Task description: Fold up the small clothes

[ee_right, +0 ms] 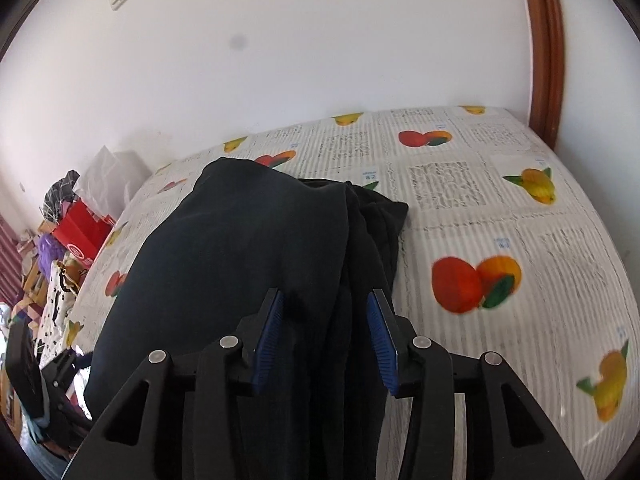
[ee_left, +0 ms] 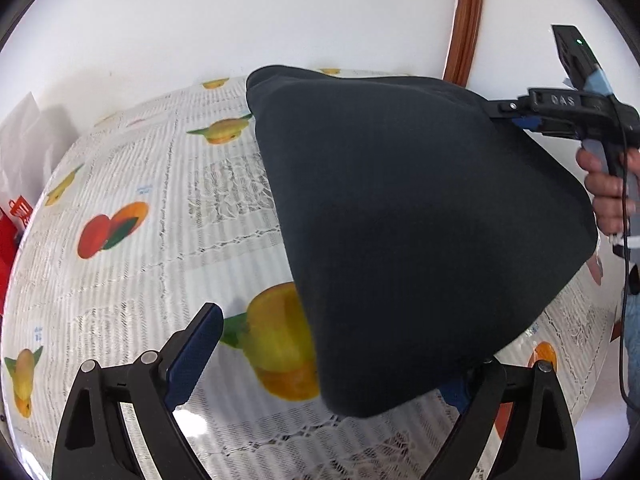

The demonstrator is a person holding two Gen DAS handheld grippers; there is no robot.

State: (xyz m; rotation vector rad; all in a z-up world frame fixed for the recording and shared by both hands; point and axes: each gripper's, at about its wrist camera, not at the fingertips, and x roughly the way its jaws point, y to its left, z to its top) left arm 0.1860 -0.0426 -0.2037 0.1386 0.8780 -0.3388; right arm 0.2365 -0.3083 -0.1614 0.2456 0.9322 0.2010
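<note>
A dark navy garment point(ee_left: 420, 232) hangs stretched above the fruit-print tablecloth point(ee_left: 168, 208). In the left wrist view my left gripper point(ee_left: 336, 364) stands wide open; the cloth drapes over its right finger point(ee_left: 476, 388) while the left finger point(ee_left: 196, 352) is bare. My right gripper shows there at the upper right, its jaws pinched on the garment's corner point(ee_left: 494, 114). In the right wrist view the garment point(ee_right: 248, 264) runs between the blue pads point(ee_right: 270, 340) of my right gripper point(ee_right: 326, 340), which stand apart around bunched folds.
The table meets a white wall at the back. A wooden door frame point(ee_right: 546, 48) stands at the right. Red and white bags point(ee_right: 82, 232) and clutter sit beyond the table's left edge. The red bag also shows in the left wrist view point(ee_left: 10, 232).
</note>
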